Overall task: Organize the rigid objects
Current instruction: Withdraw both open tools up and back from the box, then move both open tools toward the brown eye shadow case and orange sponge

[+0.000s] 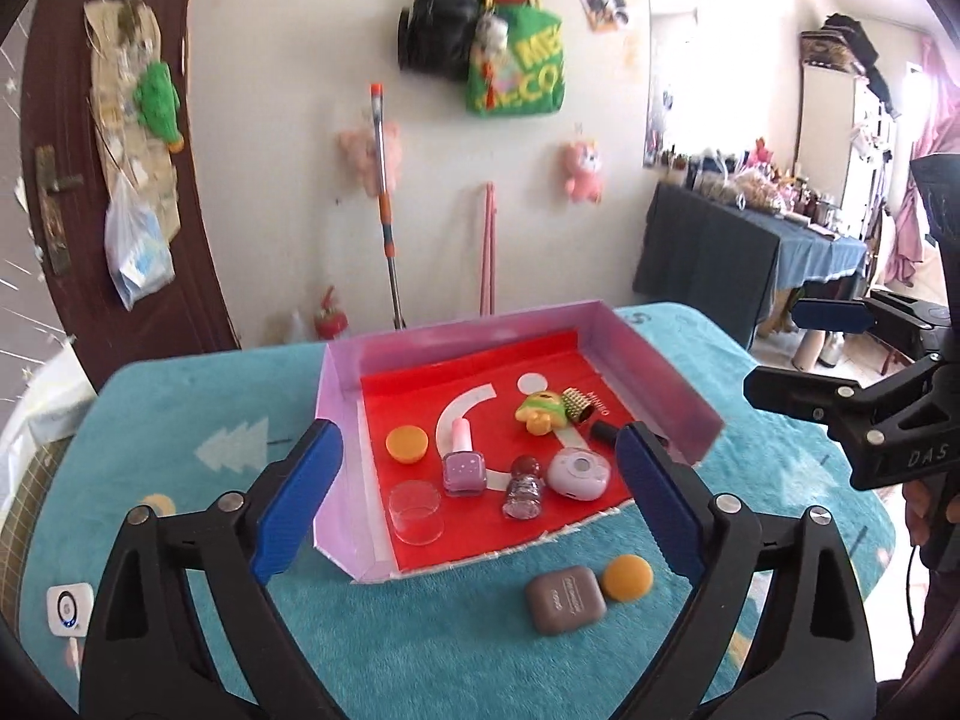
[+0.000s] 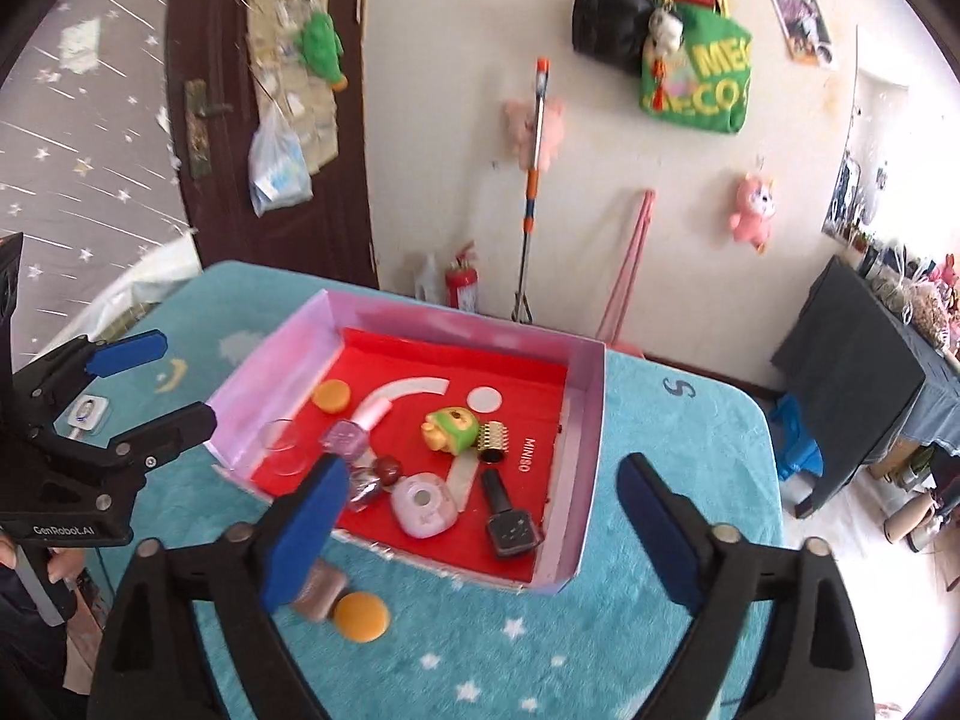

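Both hand-held grippers, left [image 1: 474,501] and right [image 2: 486,534], are hovering wide and empty, the brown case [image 1: 566,599] and orange puff [image 1: 627,578] lying on the table [image 1: 198,498] just outside the tray [image 1: 342,414], nearer the left.

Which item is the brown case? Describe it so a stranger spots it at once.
Start at the pink box with the red floor on the teal table. Just outside its open front edge, two things lie on the cloth, touching or nearly so. The brown case is the squarish, rounded, taupe one with small print on its lid; the orange disc beside it is round.
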`<action>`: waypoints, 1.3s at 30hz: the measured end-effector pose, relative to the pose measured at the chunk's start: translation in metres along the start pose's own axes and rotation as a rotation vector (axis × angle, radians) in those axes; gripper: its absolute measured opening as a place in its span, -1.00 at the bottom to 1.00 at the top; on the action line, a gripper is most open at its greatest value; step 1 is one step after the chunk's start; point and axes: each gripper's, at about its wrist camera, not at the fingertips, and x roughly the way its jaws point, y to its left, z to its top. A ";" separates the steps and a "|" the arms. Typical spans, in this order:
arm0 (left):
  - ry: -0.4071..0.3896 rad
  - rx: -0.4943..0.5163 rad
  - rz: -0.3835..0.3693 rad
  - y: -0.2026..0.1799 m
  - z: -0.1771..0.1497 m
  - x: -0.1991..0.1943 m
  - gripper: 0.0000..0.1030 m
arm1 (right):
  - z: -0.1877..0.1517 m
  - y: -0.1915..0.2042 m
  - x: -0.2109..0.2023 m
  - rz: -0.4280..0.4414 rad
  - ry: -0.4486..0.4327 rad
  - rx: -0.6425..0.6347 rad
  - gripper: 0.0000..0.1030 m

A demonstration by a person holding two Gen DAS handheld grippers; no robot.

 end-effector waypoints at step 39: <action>0.016 -0.135 0.102 -0.020 -0.185 -0.002 0.87 | -0.218 0.028 -0.009 -0.136 -0.174 0.213 1.00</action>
